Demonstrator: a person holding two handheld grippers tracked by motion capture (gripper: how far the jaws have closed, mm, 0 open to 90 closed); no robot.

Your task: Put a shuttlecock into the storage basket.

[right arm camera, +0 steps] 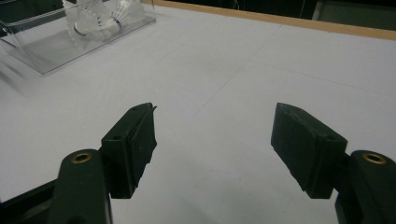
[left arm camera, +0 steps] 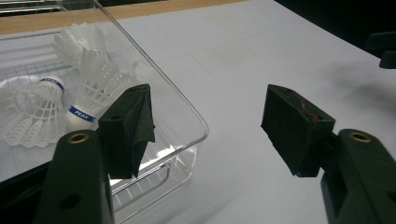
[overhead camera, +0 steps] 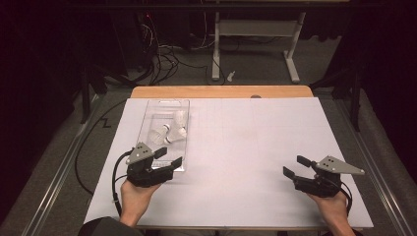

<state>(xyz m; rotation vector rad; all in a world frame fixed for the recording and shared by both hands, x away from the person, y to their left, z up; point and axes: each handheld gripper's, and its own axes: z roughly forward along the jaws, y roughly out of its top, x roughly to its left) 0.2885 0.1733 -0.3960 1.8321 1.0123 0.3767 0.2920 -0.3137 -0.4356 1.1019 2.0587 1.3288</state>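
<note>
On the left half of the white surface (overhead camera: pixel 246 147), lying lengthwise, a clear plastic box (overhead camera: pixel 169 102) with three white shuttlecocks (overhead camera: pixel 167 132) inside, close together near its middle, two of them with a blue band at the cork. Just at the near end of this box, the left gripper (overhead camera: pixel 168 157), held from below by the left hand. Seen from the left gripper view: fingers (left arm camera: pixel 133 121) spread wide, one of them over the near corner of the box (left arm camera: pixel 198 126), the other outside above the bare surface, so the corner wall between them but not pressed. Holds nothing. Far on the right side, well apart from the box, the right gripper (overhead camera: pixel 295 166), resting low near the front edge; fingers (right arm camera: pixel 303 140) also wide open, with only bare white surface between them. Holds nothing as well. Judged from this: hardly begun. No shuttlecock lifted or touched, none lying outside the box, box not gripped. Probably at the approach step, with the left gripper placed for the box or its content. Left to do: closing on something, then all of the handling itself.
</note>
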